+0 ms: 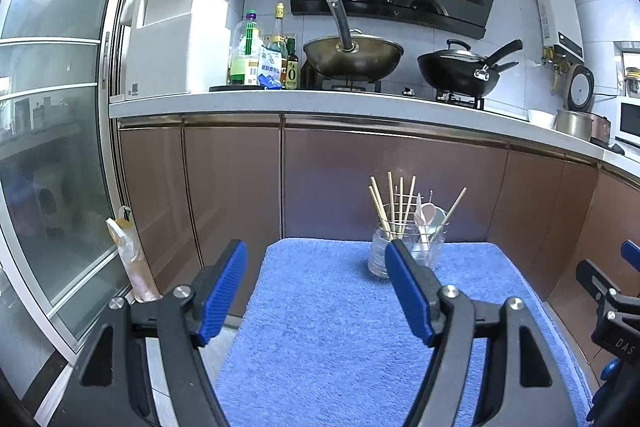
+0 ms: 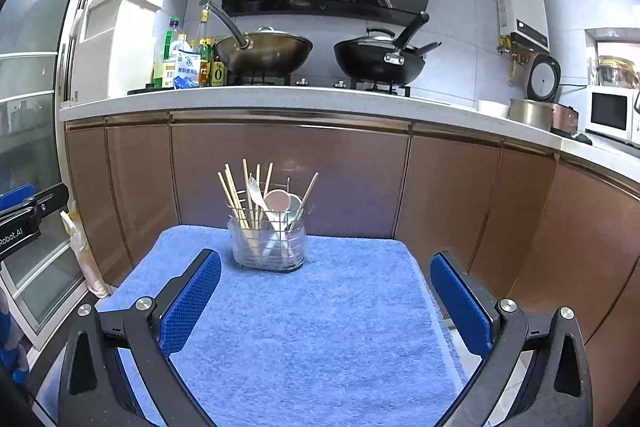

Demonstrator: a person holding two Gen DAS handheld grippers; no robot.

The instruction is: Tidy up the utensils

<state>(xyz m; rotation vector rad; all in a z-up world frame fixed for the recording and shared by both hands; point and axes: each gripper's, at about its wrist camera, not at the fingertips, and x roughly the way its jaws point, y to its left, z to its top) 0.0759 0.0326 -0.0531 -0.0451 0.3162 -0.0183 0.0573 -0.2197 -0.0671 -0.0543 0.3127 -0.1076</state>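
Holder (image 2: 267,247) on towel (image 2: 304,327) | contents: chopsticks (image 2: 234,193), spoons (image 2: 276,203)

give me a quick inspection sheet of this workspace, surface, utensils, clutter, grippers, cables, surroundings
surface: blue towel covers the small table, bare apart from the holder
job's things: clear holder stands upright at the far edge; chopsticks and spoons stand inside it
clutter: nothing seen on the towel
grippers: left gripper open, nothing between its pads; right gripper open, nothing between its pads; both short of the holder
cables: nothing seen near the table
surroundings: brown cabinets behind; counter with a wok, a black pan, bottles; plastic bag on the floor by the table
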